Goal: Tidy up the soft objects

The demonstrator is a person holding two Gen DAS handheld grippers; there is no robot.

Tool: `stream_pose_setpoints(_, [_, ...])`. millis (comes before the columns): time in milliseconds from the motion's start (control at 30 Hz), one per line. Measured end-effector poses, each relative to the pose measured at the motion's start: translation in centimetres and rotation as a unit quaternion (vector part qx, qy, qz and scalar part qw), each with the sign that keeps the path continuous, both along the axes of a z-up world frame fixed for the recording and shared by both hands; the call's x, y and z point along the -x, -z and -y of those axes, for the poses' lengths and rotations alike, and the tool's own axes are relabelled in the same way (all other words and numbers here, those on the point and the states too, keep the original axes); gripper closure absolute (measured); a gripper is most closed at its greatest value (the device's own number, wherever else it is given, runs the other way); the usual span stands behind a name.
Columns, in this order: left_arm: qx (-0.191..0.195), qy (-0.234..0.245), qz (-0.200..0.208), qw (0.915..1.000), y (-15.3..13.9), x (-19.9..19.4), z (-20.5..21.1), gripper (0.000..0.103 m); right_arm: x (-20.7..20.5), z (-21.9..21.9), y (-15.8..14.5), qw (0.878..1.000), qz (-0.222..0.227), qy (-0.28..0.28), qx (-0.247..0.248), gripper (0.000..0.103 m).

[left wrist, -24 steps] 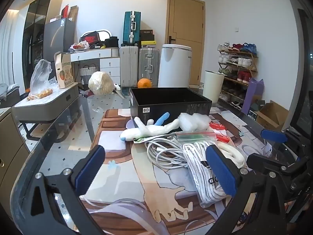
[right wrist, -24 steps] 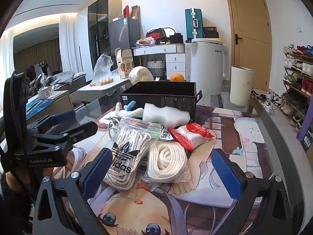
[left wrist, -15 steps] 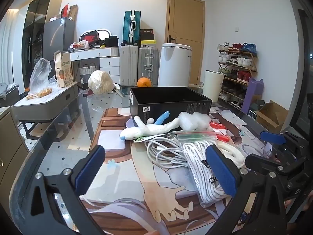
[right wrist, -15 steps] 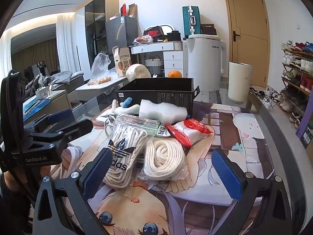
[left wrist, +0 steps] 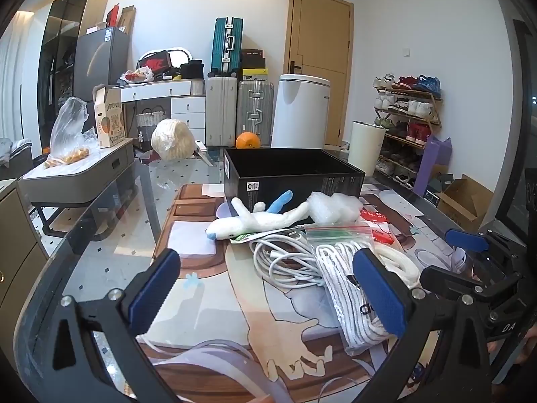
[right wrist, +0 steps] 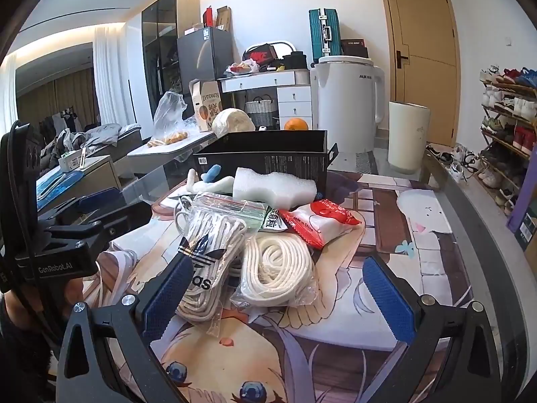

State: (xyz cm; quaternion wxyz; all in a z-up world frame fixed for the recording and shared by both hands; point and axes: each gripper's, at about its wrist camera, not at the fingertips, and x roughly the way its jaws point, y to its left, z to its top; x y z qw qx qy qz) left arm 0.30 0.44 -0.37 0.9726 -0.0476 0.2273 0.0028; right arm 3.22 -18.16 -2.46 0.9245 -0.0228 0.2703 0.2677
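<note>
A pile of soft things lies on the printed mat in front of an open black box (left wrist: 292, 174) (right wrist: 265, 158). It holds a white plush toy with a blue fin (left wrist: 258, 220) (right wrist: 209, 181), white foam wrap (left wrist: 335, 206) (right wrist: 273, 186), a white cable (left wrist: 282, 262), bagged Adidas laces (left wrist: 349, 288) (right wrist: 209, 262), a bagged white rope coil (right wrist: 275, 268), a zip bag (right wrist: 231, 206) and a red-white packet (right wrist: 320, 221). My left gripper (left wrist: 268, 292) is open and empty, short of the cable. My right gripper (right wrist: 275, 295) is open and empty, around the near edge of the rope bags.
The glass table's edge (left wrist: 67, 245) runs to the left, with a grey side table (left wrist: 77, 174) beyond it. An orange (left wrist: 247, 140) and a wrapped bundle (left wrist: 173, 139) sit behind the box. A shoe rack (left wrist: 407, 124) and white bins stand at the right.
Both grippers have drifted slightly forward toward the pile. Nothing on the mat has moved.
</note>
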Motion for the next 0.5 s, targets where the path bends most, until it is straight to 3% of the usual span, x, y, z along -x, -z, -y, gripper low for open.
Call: stream_pose_setpoints(500, [-0.006,0.000,0.001,1.0000,-0.01,0.20,0.17,0.000,0.28,0.14,0.01,1.000,0.003,-0.004,-0.011,0.000])
